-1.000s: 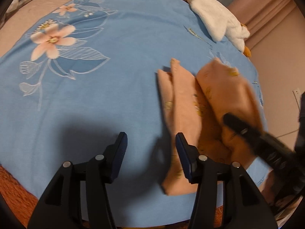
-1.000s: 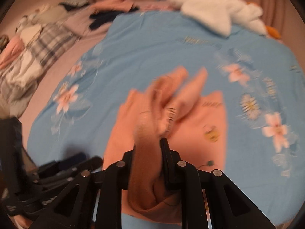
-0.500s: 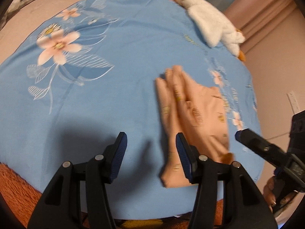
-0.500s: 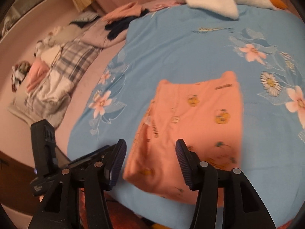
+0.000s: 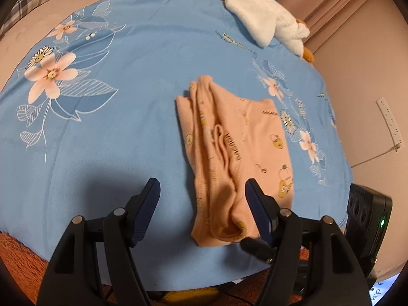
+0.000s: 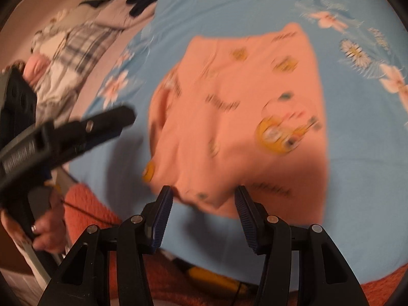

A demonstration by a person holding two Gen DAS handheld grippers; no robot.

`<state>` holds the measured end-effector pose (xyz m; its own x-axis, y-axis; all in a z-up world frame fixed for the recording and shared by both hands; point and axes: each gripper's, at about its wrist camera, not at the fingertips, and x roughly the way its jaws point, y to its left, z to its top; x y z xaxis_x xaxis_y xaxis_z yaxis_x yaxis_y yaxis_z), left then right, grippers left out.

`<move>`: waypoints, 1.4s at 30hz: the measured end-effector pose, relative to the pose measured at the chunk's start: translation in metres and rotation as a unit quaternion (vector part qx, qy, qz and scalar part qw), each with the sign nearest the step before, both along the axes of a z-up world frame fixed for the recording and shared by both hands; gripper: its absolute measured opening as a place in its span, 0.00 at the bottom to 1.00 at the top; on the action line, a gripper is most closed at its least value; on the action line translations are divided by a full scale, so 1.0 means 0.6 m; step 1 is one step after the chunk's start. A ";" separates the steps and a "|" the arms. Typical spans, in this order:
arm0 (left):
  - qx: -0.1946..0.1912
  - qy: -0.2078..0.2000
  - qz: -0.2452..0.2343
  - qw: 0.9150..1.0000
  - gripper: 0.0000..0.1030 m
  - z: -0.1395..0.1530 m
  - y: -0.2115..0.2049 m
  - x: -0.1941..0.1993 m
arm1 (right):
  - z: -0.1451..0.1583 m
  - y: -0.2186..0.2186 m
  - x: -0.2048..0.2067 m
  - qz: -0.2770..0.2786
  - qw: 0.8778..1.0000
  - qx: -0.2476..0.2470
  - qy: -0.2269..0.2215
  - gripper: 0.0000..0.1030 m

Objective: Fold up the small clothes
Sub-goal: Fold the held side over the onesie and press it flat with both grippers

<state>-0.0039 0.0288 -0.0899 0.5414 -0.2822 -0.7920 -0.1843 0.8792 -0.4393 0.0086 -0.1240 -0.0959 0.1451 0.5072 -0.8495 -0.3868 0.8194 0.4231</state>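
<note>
A peach garment (image 5: 234, 153) with small yellow prints lies folded on the blue floral sheet (image 5: 114, 140); its left side is bunched in long ridges. My left gripper (image 5: 201, 191) hovers over its near end with jaws opening, and neither pad presses the cloth. In the right wrist view, which is blurred, the garment (image 6: 242, 107) spreads ahead of my right gripper (image 6: 203, 199). That gripper is open at the garment's near edge and grips nothing. The left gripper (image 6: 109, 122) reaches in from the left there, held by a hand (image 6: 46, 227).
A white plush toy (image 5: 262, 17) lies at the sheet's far end. Plaid bedding with piled clothes (image 6: 71, 51) sits to the left. An orange rug (image 6: 86, 216) shows beyond the sheet's near edge. A wall socket strip (image 5: 390, 122) and cable are at the right.
The right gripper let go of the lifted garment, which now lies flat and folded. That gripper drew back and down to the near edge. The left jaws widened.
</note>
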 end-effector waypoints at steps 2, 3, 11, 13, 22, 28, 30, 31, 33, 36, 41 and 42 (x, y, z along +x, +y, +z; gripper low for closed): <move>0.002 0.003 -0.003 1.000 0.71 -0.005 -0.002 0.003 | 0.000 0.000 0.001 -0.003 1.000 -0.006 0.000 0.52; 0.001 0.002 -0.007 1.000 0.75 -0.007 -0.003 0.004 | 0.005 -0.002 0.003 -0.006 1.000 -0.001 0.002 0.52; -0.030 -0.022 -0.049 0.998 0.88 -0.016 -0.020 0.046 | 0.056 -0.076 0.032 -0.090 0.994 0.032 -0.056 0.73; -0.039 -0.013 -0.056 0.998 0.88 -0.028 -0.027 0.062 | 0.044 -0.096 0.055 -0.132 0.989 0.035 -0.059 0.73; -0.080 0.017 -0.086 0.993 0.75 -0.089 -0.059 0.106 | -0.026 -0.087 0.119 -0.144 0.988 0.061 -0.017 0.70; -0.068 0.021 -0.080 0.994 0.35 -0.085 -0.072 0.109 | -0.012 -0.069 0.113 -0.139 0.988 0.059 -0.035 0.37; -0.067 0.015 -0.079 0.995 0.30 -0.073 -0.074 0.106 | 0.002 -0.070 0.112 -0.134 0.988 0.064 -0.046 0.30; -0.065 0.007 -0.083 0.994 0.29 -0.062 -0.078 0.105 | 0.013 -0.073 0.110 -0.134 0.987 0.068 -0.053 0.29; -0.062 -0.011 -0.090 0.994 0.29 -0.039 -0.086 0.100 | 0.032 -0.081 0.110 -0.133 0.986 0.075 -0.067 0.28; -0.055 -0.044 -0.108 0.992 0.29 -0.005 -0.106 0.099 | 0.065 -0.098 0.112 -0.138 0.983 0.079 -0.096 0.28; -0.049 -0.079 -0.120 0.988 0.29 0.011 -0.133 0.121 | 0.076 -0.122 0.127 -0.150 0.978 0.073 -0.125 0.28; -0.046 -0.079 -0.122 0.988 0.30 0.009 -0.139 0.128 | 0.072 -0.124 0.131 -0.152 0.978 0.068 -0.126 0.28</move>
